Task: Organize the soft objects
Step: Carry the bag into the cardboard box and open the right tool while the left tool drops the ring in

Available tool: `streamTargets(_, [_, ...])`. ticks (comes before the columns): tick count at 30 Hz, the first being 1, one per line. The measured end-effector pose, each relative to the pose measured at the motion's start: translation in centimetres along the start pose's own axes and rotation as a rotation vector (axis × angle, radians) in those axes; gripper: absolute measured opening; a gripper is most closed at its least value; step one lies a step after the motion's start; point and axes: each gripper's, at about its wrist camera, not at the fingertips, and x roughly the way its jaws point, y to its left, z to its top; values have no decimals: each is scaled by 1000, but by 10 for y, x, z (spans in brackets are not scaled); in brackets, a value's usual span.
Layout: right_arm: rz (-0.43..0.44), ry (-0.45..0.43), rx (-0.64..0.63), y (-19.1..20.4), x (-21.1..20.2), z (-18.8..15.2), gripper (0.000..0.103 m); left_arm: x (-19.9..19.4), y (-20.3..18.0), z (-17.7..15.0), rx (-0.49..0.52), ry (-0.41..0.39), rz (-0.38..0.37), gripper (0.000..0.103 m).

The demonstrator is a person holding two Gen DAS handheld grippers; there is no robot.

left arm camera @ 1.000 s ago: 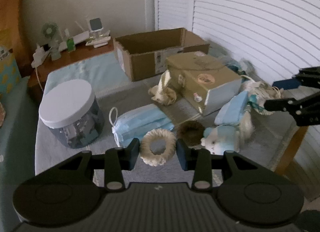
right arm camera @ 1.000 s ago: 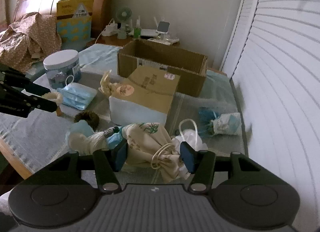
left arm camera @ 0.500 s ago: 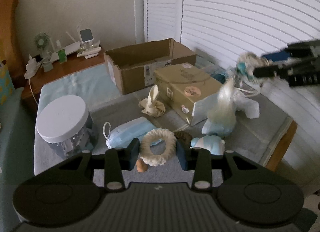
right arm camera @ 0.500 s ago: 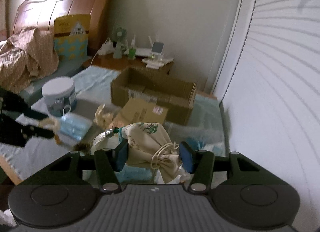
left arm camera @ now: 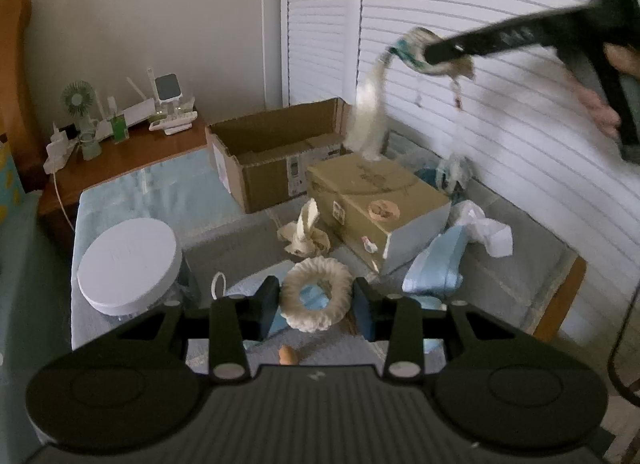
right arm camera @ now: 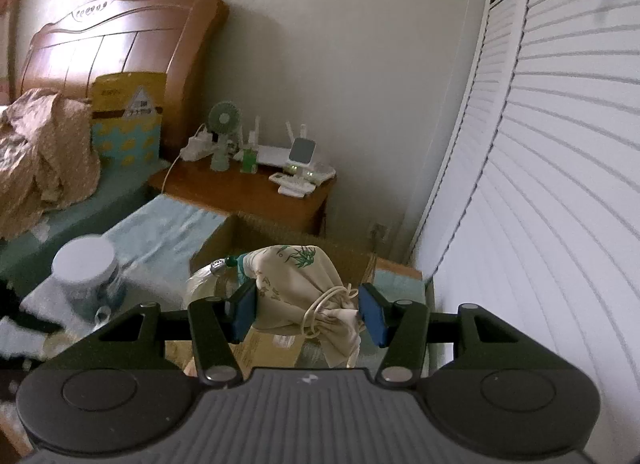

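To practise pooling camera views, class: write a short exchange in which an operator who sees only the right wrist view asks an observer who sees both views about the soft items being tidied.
Operator: My right gripper is clamped on the cream pouch. What does the left gripper hold?
Observer: The left gripper is closed on a white rope ring.
Operator: Does anything hang from my pouch?
Observer: Yes, a long pale tassel dangles below it in mid-air.
Operator: What soft item lies near the closed cardboard box?
Observer: A knotted cream toy lies on the table just left of the closed cardboard box.
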Motion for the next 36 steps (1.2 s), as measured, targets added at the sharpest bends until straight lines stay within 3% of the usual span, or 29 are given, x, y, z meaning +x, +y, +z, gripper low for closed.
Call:
streamTargets(10, [63, -37, -21, -13, 53, 70, 59, 10, 15, 13, -37, -4, 11, 39])
streamTargets(16, [99, -16, -37, -17, 95, 88, 60, 20, 22, 19, -51, 8, 29, 39])
streamTargets(22, [96, 75, -19, -22, 140, 67, 63, 32, 26, 22, -62, 33, 38, 39])
streamTargets(24, [81, 105, -11, -24, 151, 53, 87, 34, 26, 24, -60, 37, 40, 39])
streamTargets(26, [70, 123, 12, -27, 156, 40, 91, 36, 25, 25, -57, 38, 40, 39])
streamTargets(32, [66, 123, 93, -29, 140, 15, 103, 41, 26, 35, -53, 42, 32, 39])
streamTargets(36, [68, 99, 114, -20, 119, 5, 103, 45, 23, 45, -38, 36, 25, 39])
